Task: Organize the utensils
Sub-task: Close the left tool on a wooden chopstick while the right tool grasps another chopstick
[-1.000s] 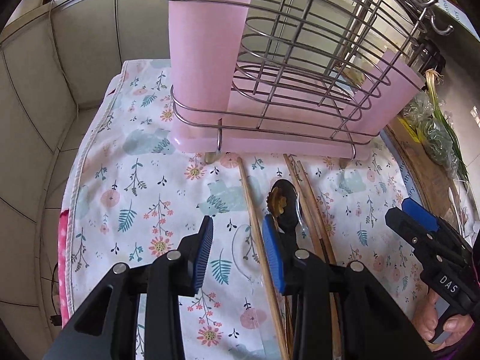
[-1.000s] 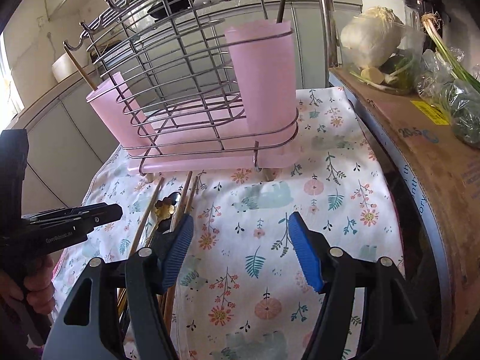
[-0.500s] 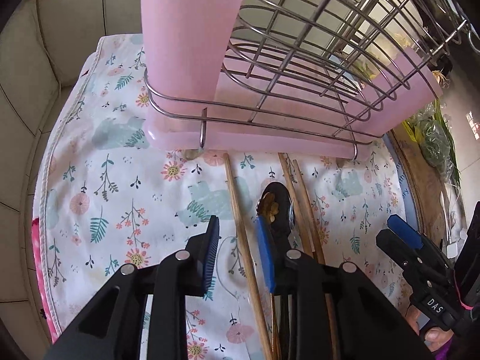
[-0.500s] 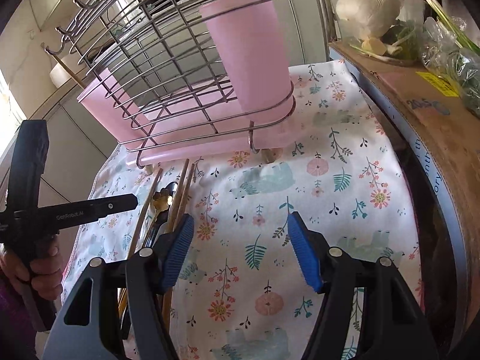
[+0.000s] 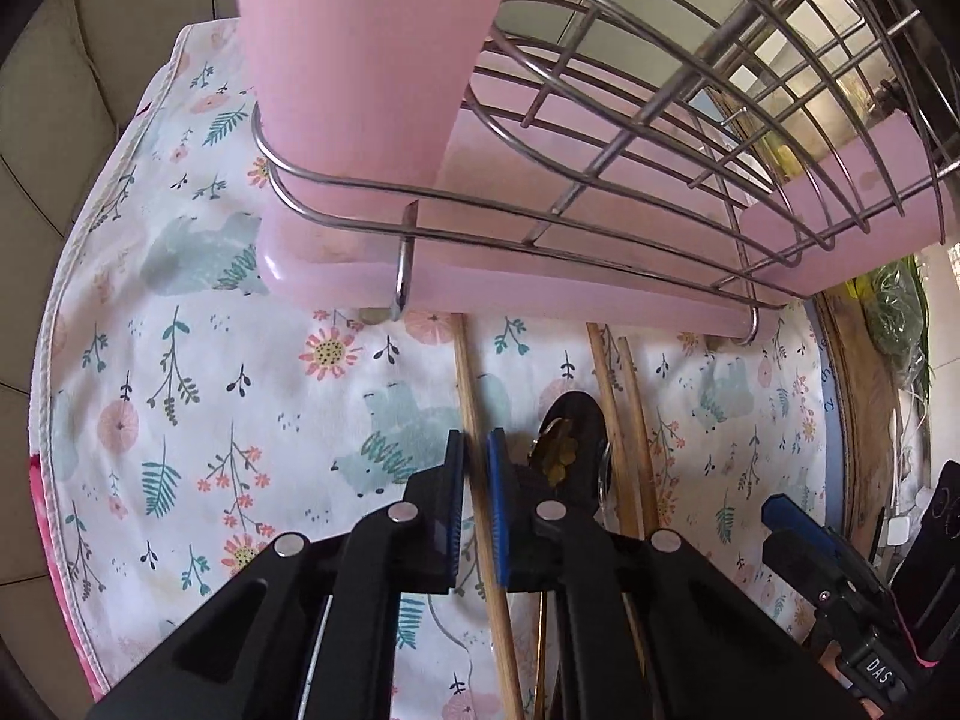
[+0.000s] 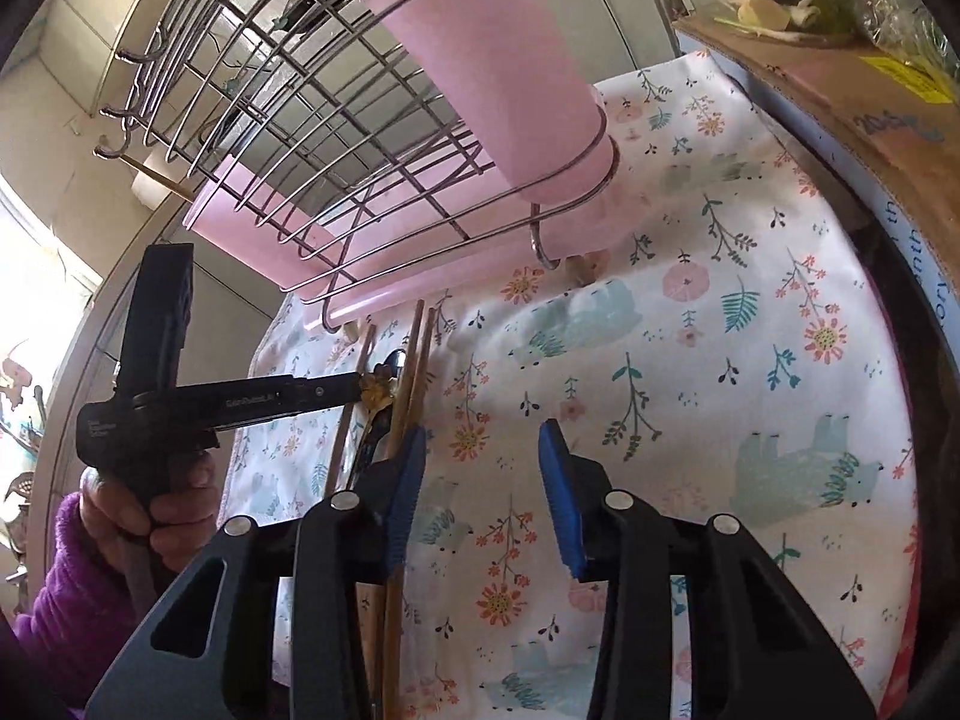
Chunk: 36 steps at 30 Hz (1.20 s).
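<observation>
The wire rack (image 5: 660, 138) with its pink cups now fills far more of the left wrist view than a second ago, so the left hand-held gripper (image 5: 474, 516) has advanced low over the floral cloth (image 5: 180, 360) on the bench. Its blue pads have narrowed from a wide gap to a slim one bracketing the leftmost wooden chopstick (image 5: 471, 396); whether they already pinch it is unclear. That suggests a first pickup for the rack. The right hand-held gripper (image 6: 483, 498) hangs open over bare cloth, holding nothing. The other chopsticks (image 5: 624, 396) and dark spoon (image 5: 570, 432) lie just beside, partly hidden under the fingers. The pink cup's (image 5: 360, 60) top is cut off.
</observation>
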Motion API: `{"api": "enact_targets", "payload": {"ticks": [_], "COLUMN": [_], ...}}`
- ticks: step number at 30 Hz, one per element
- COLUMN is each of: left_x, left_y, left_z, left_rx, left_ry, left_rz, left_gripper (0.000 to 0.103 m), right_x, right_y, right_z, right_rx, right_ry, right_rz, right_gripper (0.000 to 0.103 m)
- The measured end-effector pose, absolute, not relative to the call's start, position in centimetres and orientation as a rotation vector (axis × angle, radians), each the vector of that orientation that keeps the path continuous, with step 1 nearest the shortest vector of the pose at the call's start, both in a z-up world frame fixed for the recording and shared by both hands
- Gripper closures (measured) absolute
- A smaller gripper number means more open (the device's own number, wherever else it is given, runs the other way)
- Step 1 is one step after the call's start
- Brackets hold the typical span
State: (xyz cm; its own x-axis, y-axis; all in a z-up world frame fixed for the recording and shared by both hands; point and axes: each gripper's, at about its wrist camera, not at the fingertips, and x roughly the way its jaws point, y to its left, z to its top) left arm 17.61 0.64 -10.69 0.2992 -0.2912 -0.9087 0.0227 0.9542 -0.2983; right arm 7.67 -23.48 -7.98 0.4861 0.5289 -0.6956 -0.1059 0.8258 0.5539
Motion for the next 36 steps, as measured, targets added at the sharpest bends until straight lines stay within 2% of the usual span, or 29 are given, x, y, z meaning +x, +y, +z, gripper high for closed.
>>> {"api": "enact_targets", "payload": {"ticks": [8, 16, 18, 20, 27, 36], "left_x": [14.7, 12.0, 11.5, 11.4, 10.5, 7.8], "left_y": [3.2, 4.5, 5.0, 5.0, 5.0, 5.0], "left_z": [-8.6, -6.4, -5.9, -5.5, -4.4, -0.8], "left_rx": [-0.312, -0.3, -0.313, -0.322, -0.351, -0.344], "left_ry": [1.182, 1.09, 1.075, 1.062, 1.02, 0.887], "left_rz": [-0.247, -0.28, -0.289, -0.295, -0.304, -0.296], "left_gripper": [0.097, 0.097, 0.097, 0.097, 0.098, 0.098], "right_x": [10.1, 13.7, 14.1, 14.5, 12.7, 8.2], "right_y": [-21.9, -19.7, -19.5, -19.6, -21.3, -23.2], "right_z": [-9.1, -11.5, -11.9, -12.3, -10.7, -5.5], "right_rx": [0.603, 0.665, 0.683, 0.7, 0.666, 0.588], "right_ry": [1.08, 1.189, 1.205, 1.212, 1.146, 0.949], "right_rz": [0.508, 0.518, 0.519, 0.519, 0.494, 0.45], "right_gripper": [0.077, 0.082, 0.092, 0.096, 0.096, 0.096]}}
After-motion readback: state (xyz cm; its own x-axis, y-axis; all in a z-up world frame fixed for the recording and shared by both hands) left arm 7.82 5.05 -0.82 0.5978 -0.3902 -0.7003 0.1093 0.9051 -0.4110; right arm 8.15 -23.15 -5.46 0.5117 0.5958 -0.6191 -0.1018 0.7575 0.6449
